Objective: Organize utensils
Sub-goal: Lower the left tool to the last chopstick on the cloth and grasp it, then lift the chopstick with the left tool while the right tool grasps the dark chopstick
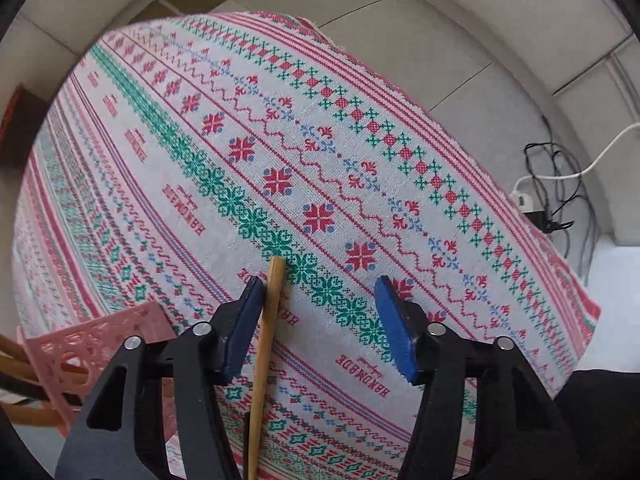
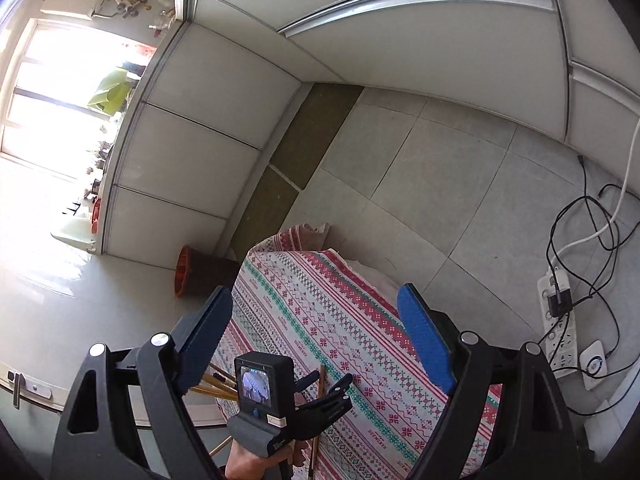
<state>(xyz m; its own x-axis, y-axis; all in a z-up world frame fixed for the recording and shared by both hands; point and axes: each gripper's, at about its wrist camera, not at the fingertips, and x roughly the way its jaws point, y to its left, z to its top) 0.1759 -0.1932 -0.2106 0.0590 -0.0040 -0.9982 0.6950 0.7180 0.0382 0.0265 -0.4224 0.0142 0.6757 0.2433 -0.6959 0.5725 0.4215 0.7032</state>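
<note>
A wooden chopstick (image 1: 266, 344) stands between my left gripper's (image 1: 320, 280) blue pads, resting against the left pad (image 1: 244, 328). The jaws are wide open and do not clamp it. A pink perforated basket (image 1: 92, 352) at lower left holds several wooden utensils (image 1: 16, 364). All sit over a table with a patterned cloth (image 1: 304, 168). My right gripper (image 2: 316, 304) is open and empty, held high above the table. From there I see the left gripper (image 2: 320, 396) below, with the chopstick (image 2: 319, 384) in its jaws and the utensil handles (image 2: 218, 386) beside it.
Grey floor tiles (image 2: 432, 184) surround the table. A power strip (image 2: 558, 320) with black and white cables lies on the floor to the right. An orange-rimmed dark bin (image 2: 192, 272) stands by the table's far left corner. White cabinets (image 2: 192, 152) line the wall.
</note>
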